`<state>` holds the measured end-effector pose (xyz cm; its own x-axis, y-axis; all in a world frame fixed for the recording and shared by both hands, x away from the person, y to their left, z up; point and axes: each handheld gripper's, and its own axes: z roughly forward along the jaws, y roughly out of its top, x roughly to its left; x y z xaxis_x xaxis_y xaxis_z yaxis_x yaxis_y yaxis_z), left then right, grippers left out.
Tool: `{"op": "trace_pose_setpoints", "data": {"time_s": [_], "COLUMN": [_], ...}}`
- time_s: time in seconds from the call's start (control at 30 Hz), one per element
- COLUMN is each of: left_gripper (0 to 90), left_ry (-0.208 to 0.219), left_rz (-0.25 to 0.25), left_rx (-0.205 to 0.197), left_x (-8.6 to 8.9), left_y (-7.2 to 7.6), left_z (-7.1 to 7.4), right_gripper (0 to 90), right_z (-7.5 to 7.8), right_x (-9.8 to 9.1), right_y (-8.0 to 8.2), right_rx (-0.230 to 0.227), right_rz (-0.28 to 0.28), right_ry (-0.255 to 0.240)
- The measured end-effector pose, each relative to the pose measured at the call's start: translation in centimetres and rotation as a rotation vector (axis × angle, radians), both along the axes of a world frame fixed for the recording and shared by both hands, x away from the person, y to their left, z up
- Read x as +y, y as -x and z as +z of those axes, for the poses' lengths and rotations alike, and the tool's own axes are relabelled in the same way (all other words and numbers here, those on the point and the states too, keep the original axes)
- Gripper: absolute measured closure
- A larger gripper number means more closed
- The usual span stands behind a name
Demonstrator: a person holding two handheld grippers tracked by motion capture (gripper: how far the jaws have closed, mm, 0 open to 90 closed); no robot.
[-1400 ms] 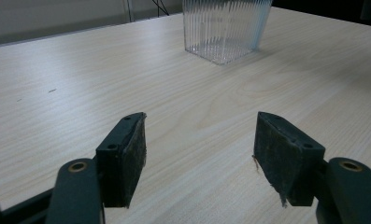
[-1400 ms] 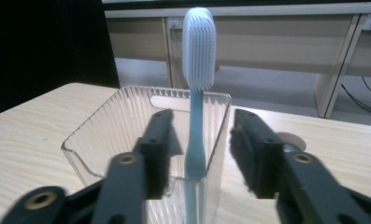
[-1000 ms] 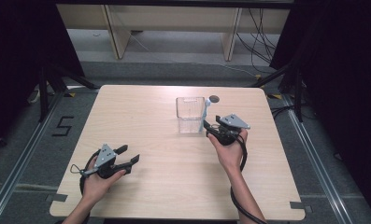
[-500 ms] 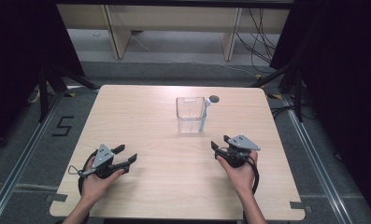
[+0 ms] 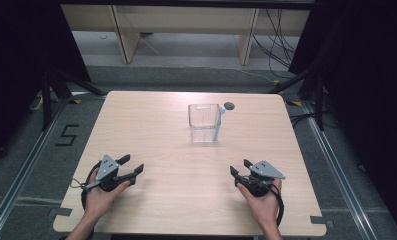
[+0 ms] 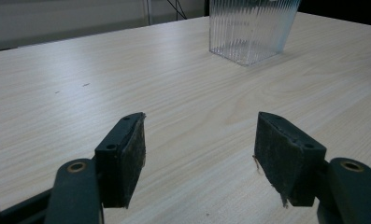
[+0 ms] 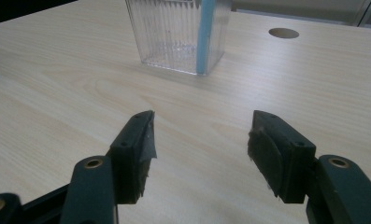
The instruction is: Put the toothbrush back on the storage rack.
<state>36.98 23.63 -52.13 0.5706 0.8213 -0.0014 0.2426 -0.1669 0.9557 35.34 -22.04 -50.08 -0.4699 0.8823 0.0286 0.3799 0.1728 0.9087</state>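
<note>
Bench [image 5: 151,125]: bare wood across the left half and the whole near strip, passable between and around both claws. Obstacle: ribbed clear container [image 5: 204,123], upright, centre-far, with a light blue stick [image 5: 217,126] leaning against its right side. Small round hole [image 5: 229,106] just beyond it. Left claw [image 5: 132,167] and right claw [image 5: 239,168] rest near the front edge, well apart, jaws spread, nothing between them.
</note>
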Motion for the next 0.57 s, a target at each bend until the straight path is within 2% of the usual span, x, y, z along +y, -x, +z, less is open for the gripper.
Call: {"op": "trace_pose_setpoints", "data": {"time_s": [0.03, 0.07, 0.1, 0.13, 0.17, 0.2, 0.23, 0.27, 0.3, 0.33, 0.37, 0.4, 0.43, 0.5, 0.53, 0.57], "left_gripper": [33.3, 33.3, 33.3, 33.3, 33.3, 33.3, 33.3, 33.3, 33.2, 33.3, 33.2, 33.2, 33.2, 33.2, 33.2, 33.2], "left_ry": [0.001, -0.004, 0.007, -0.001, 0.002, 0.011, 0.011, 0.012, 0.013, 0.013, 0.012, 0.01, 0.01, 0.006, 0.006, 0.007], "left_rz": [-0.006, -0.001, 0.006, 0.004, 0.008, -0.006, -0.004, -0.003, -0.003, -0.004, 0.0, -0.001, -0.007, -0.003, 0.007, 0.006], "left_rx": [-0.011, -0.003, 0.004, 0.001, 0.003, -0.015, -0.014, -0.014, -0.015, -0.016, -0.015, -0.016, -0.02, -0.018, -0.002, -0.003], "left_x": [0.0, 0.1, 0.1, 0.2, 0.2, 0.2, 0.2, 0.2, 0.2, 0.2, 0.2, 0.2, 0.2, 0.3, 0.2, 0.2], "left_y": [-0.1, 0.0, 0.1, 0.0, 0.0, -0.1, -0.1, -0.1, -0.1, -0.1, -0.1, -0.1, -0.1, 0.0, 0.1, 0.1], "left_z": [0.0, 0.0, 0.0, 0.0, 0.0, -0.1, -0.1, -0.1, -0.1, -0.1, -0.1, -0.1, -0.1, -0.1, 0.0, 0.0], "right_gripper": [41.0, 41.0, 41.0, 41.0, 40.9, 40.9, 40.9, 40.9, 40.9, 40.8, 40.8, 40.8, 40.8, 40.8, 40.8, 40.9], "right_z": [0.0, 0.0, -0.1, -0.1, -0.2, -0.1, -0.2, -0.1, -0.2, -0.1, -0.1, -0.1, -0.1, -0.2, -0.3, -0.4], "right_x": [-0.1, 0.0, -0.3, -0.5, -0.4, -0.8, -0.9, -1.1, -1.1, -1.3, -1.5, -1.5, -1.7, -1.6, -1.8, -1.7], "right_y": [0.2, 0.7, 0.6, 1.0, 1.2, 1.3, 1.4, 1.6, 1.7, 2.0, 1.9, 2.2, 2.3, 2.4, 2.3, 2.3], "right_rx": [0.016, 0.041, 0.002, 0.016, 0.031, 0.017, 0.013, 0.017, 0.01, 0.008, 0.002, 0.02, 0.017, 0.03, 0.014, 0.016], "right_rz": [-0.002, -0.016, 0.0, -0.008, -0.014, -0.002, -0.013, -0.011, -0.012, -0.033, -0.016, -0.028, -0.036, -0.045, -0.035, -0.038], "right_ry": [0.002, -0.028, -0.001, -0.009, -0.04, -0.017, -0.044, -0.031, -0.054, -0.046, -0.055, -0.06, -0.042, -0.072, -0.052, -0.069]}}
